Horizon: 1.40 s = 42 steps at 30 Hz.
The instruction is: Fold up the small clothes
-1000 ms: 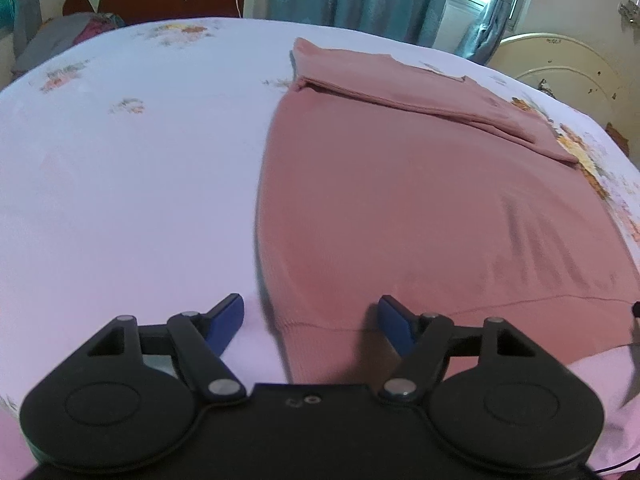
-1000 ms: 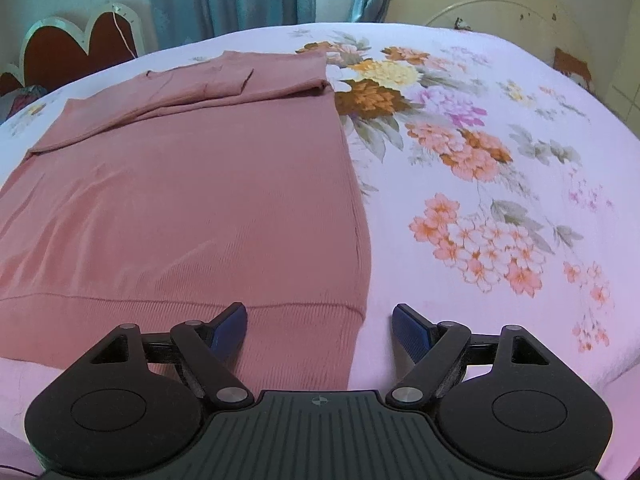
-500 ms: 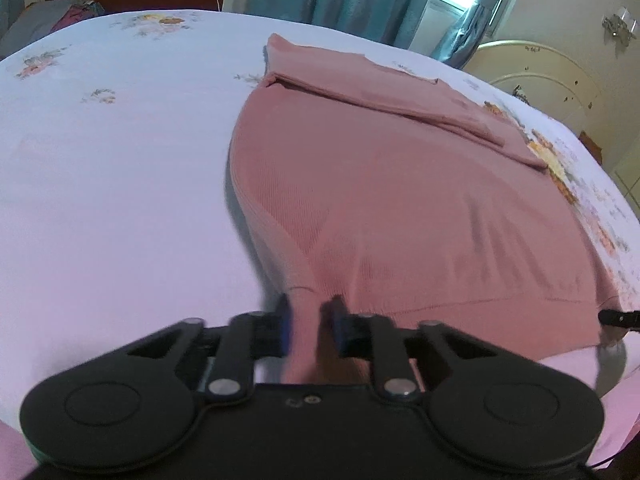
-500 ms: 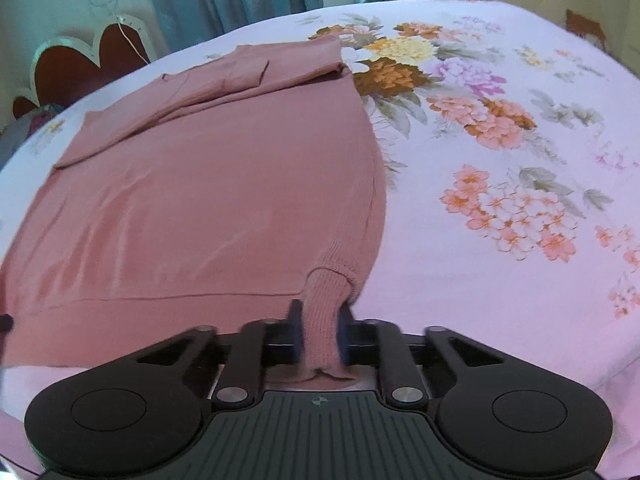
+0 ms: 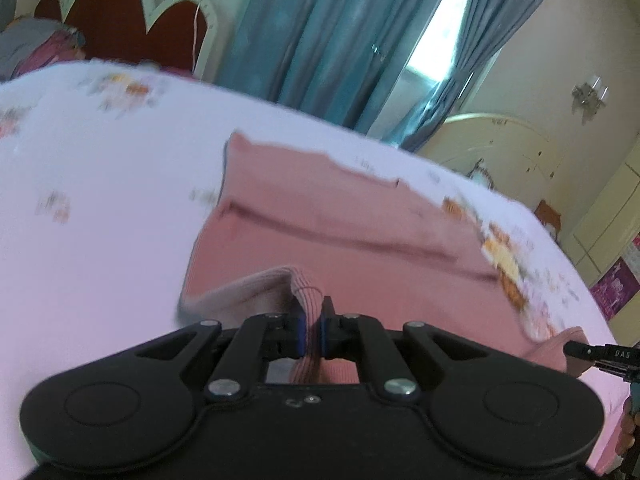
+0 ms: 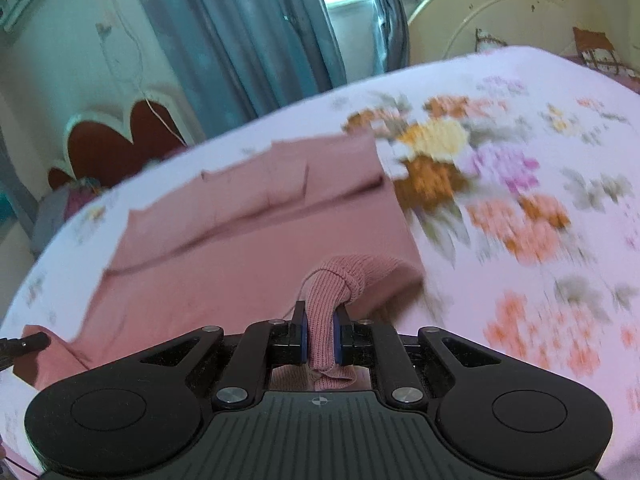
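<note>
Both tools, left tool point(image 5: 311, 330) and right tool point(image 6: 320, 338), pinch the pink sweater's point(image 6: 224, 256) hem above the floral bedsheet point(image 6: 520, 208).

Sweater point(image 6: 224, 272): pink ribbed knit cloth, matt. Bedsheet point(image 6: 540, 208): smooth printed fabric. Gripper point(image 6: 320, 336) bodies: matt black plastic w/ shiny metal screws.

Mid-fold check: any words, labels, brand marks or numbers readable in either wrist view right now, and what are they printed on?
"DAS": white letters on the black bar of the right gripper, at the left wrist view's right edge; the rest is cut off.
Purple wall posters: print too blurred to read.
Pink knit sweater and floral bedsheet: no text visible.
</note>
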Tool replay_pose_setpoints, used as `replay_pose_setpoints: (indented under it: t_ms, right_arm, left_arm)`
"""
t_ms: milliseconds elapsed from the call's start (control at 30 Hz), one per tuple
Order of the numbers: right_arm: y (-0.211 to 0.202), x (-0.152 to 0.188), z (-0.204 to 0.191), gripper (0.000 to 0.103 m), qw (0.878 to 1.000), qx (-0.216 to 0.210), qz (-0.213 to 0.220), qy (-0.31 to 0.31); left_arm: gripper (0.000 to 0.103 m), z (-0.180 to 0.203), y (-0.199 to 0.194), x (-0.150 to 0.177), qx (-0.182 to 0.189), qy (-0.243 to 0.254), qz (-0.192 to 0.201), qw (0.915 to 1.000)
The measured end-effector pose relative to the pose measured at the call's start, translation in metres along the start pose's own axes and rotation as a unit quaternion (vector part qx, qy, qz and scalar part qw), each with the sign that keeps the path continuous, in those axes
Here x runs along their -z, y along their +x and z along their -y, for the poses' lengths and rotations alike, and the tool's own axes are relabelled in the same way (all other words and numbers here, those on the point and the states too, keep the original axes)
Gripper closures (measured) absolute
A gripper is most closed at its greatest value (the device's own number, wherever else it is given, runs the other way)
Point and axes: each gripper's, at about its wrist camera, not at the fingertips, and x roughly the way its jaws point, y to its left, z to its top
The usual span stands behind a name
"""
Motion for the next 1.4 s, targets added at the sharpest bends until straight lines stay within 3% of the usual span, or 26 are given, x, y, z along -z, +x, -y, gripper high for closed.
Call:
replay_pose_setpoints:
  t_ms: [333,600,967,1000,1033,1067,1133,1167,1200,1233,1267,1300,1400]
  right_arm:
    - [0.069,-0.085,0.005,0.092,0.999,-0.014,0.039,0.019]
    - [0.16,-0.147,0.015,0.092,0.998,-0.013,0.028,0.05]
    - [0.267,-0.178,0.043,0.091,0.995,0.026,-0.036,0.094]
    - [0.272,-0.18,0.044,0.089,0.994,0.028,-0.04,0.093]
    - [0.275,-0.182,0.045,0.076,0.995,0.033,-0.04,0.09]
    - [0.275,-0.184,0.045,0.056,0.995,0.042,-0.033,0.084]
    - [0.271,-0.188,0.046,0.033,0.996,0.053,-0.011,0.073]
    - [0.27,-0.191,0.047,0.033,0.996,0.051,-0.005,0.069]
    - [0.269,-0.194,0.048,0.033,0.997,0.049,-0.002,0.064]
    - [0.268,-0.197,0.049,0.033,0.997,0.047,0.001,0.058]
    - [0.267,-0.199,0.049,0.033,0.998,0.043,0.004,0.051]
    - [0.267,-0.2,0.049,0.033,0.998,0.039,0.006,0.042]
    - [0.271,-0.201,0.047,0.033,1.0,0.026,0.002,0.009]
  left_arm:
    - [0.097,0.011,0.061,-0.077,-0.003,-0.012,0.045,0.9989]
    - [0.097,0.012,0.136,-0.129,-0.031,-0.018,0.048,0.9982]
    - [0.094,-0.007,0.237,-0.154,-0.096,-0.017,-0.03,0.9948]
    - [0.089,-0.009,0.242,-0.154,-0.099,-0.015,-0.039,0.9942]
    - [0.087,-0.009,0.245,-0.154,-0.103,-0.01,-0.045,0.9937]
    - [0.085,-0.011,0.247,-0.155,-0.104,-0.007,-0.049,0.9934]
    - [0.077,-0.014,0.245,-0.158,-0.101,-0.009,-0.05,0.9936]
    - [0.076,-0.017,0.243,-0.16,-0.1,-0.011,-0.048,0.9938]
    - [0.065,-0.019,0.24,-0.162,-0.099,-0.011,-0.042,0.9941]
    - [0.048,-0.02,0.236,-0.164,-0.104,-0.007,-0.033,0.994]
    - [0.042,-0.019,0.234,-0.168,-0.111,0.0,-0.021,0.9936]
    - [0.037,-0.019,0.23,-0.171,-0.112,0.009,-0.01,0.9937]
    - [0.036,-0.021,0.222,-0.179,-0.104,0.021,-0.002,0.9943]
